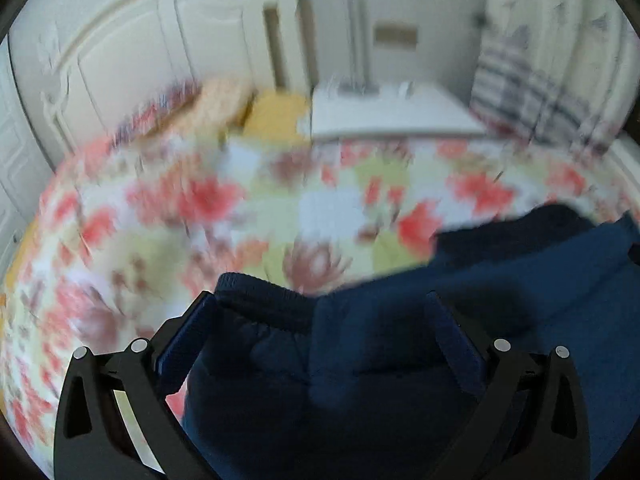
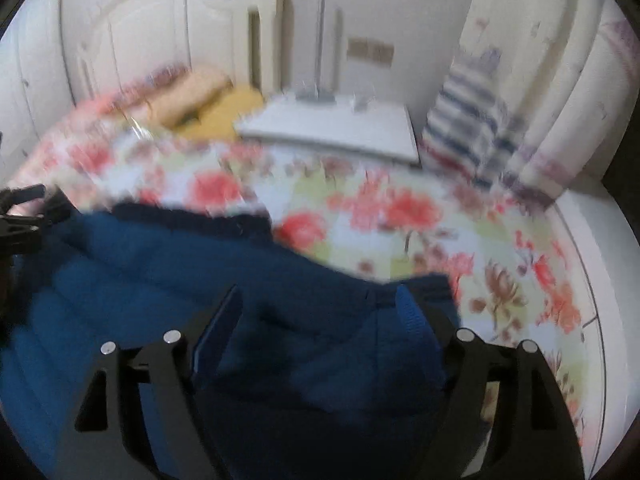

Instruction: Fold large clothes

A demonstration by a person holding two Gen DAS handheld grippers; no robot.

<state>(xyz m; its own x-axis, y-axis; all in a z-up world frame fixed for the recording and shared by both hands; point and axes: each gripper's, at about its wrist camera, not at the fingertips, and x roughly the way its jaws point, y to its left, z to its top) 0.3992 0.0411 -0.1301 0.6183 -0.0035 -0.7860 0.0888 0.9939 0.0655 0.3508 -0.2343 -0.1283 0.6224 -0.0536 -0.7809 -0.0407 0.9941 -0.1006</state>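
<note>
A large dark blue garment [image 1: 500, 280] lies on the floral bedspread [image 1: 200, 208]. In the left wrist view my left gripper [image 1: 324, 320] stands wide open, its fingers on either side of the garment's ribbed hem corner [image 1: 260, 292]. In the right wrist view the same garment [image 2: 140, 272] fills the lower left. My right gripper [image 2: 320, 308] is also wide open, with the garment's right edge lying between its fingers. The left gripper's black frame [image 2: 20, 216] shows at the far left edge of the right wrist view. Both views are motion-blurred.
A white bedside table [image 2: 332, 128] stands beyond the bed. Pillows [image 2: 192, 96] and a yellow cushion [image 2: 228, 116] lie at the head, by a white headboard [image 2: 140, 32]. A striped cloth [image 2: 468, 120] hangs by curtains at right. White mattress edge [image 2: 592, 280] runs along the right.
</note>
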